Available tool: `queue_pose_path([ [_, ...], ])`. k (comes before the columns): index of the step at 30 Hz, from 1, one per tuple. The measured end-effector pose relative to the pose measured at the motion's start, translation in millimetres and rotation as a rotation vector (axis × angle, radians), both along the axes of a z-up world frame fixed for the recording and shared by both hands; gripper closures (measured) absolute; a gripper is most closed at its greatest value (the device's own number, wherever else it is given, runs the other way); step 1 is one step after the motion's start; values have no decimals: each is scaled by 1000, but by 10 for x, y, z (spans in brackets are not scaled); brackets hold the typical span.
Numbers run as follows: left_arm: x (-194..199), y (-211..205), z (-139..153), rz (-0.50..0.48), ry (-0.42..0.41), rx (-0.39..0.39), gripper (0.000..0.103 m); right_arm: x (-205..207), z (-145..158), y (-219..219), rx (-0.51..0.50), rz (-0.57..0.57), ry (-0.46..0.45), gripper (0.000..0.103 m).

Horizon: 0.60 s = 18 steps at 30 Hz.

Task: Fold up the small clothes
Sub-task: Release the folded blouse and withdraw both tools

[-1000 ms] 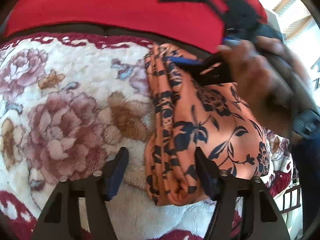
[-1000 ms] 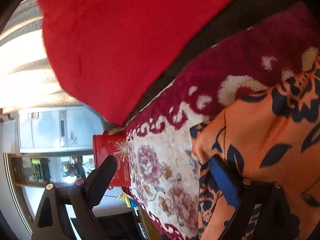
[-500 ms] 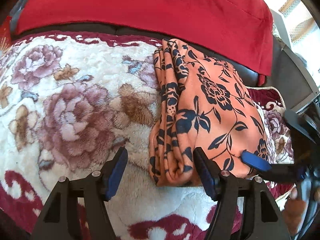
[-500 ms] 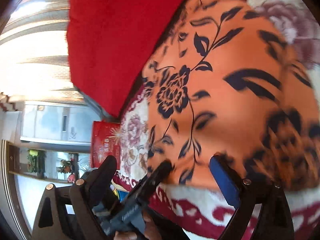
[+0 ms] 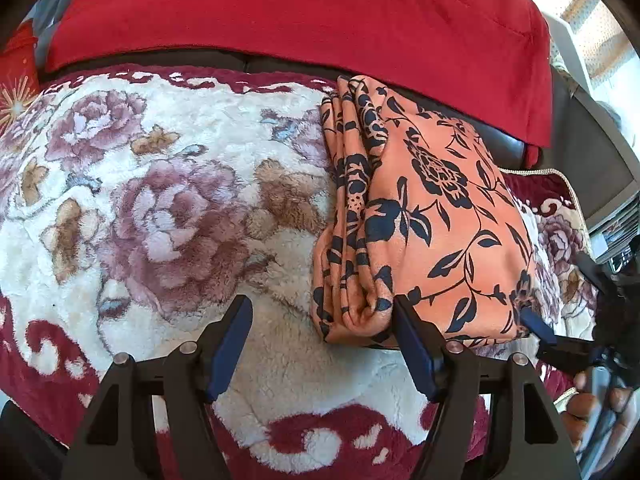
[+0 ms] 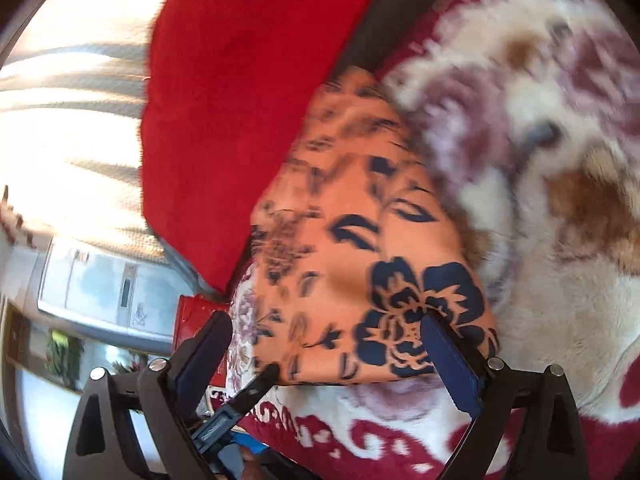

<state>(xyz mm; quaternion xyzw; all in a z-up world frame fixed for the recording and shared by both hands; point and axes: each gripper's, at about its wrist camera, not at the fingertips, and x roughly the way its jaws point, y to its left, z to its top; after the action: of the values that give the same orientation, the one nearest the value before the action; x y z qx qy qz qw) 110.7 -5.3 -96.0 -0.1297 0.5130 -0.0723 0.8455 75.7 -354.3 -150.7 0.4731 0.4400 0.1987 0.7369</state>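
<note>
In the left wrist view, the left gripper (image 5: 322, 344) is hovering low over the floral fleece blanket (image 5: 160, 208), its jaws standing wide apart and gripping nothing; its right finger (image 5: 416, 348) is sitting just beside the near corner of the folded orange floral garment (image 5: 432, 216). That garment is lying on the blanket as a neat stack, its layered fold edges facing left. At the lower right edge, the right gripper (image 5: 540, 330) is reaching toward the garment's near right corner, its blue pad just beside the cloth. Farther back, a red cushion (image 5: 304, 12) is leaning along a dark sofa back (image 5: 592, 160).

In the blurred right wrist view, the right gripper (image 6: 326, 344) is also spread open, empty, with the garment (image 6: 360, 232) lying just ahead of its fingers.
</note>
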Motion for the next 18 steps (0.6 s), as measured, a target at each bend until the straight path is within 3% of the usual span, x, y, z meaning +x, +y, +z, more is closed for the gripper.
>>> queue_pose_path([
  [1,-25,-2,28,-5,-5,3,31,-43,25,-22,19,-18,-14,7],
  [4,-45,16,67,-4,-22,20,31,-184,214,37,-69,-11,-78,6],
  [10,-50,-8,81,-8,-19,27,31,-373,366,34,-156,16,-124,6],
  [14,-97,-33,106,-13,-24,28,31,-230,337,157,-95,80,-160,6],
  [15,-97,-32,105,-11,-22,27,31,-174,268,164,-98,85,-147,6],
  [16,-98,-32,103,-11,-19,27,31,-109,117,128,-135,55,-79,6],
  [18,-105,-15,116,-19,-21,30,31,-131,49,74,-83,22,-62,6],
])
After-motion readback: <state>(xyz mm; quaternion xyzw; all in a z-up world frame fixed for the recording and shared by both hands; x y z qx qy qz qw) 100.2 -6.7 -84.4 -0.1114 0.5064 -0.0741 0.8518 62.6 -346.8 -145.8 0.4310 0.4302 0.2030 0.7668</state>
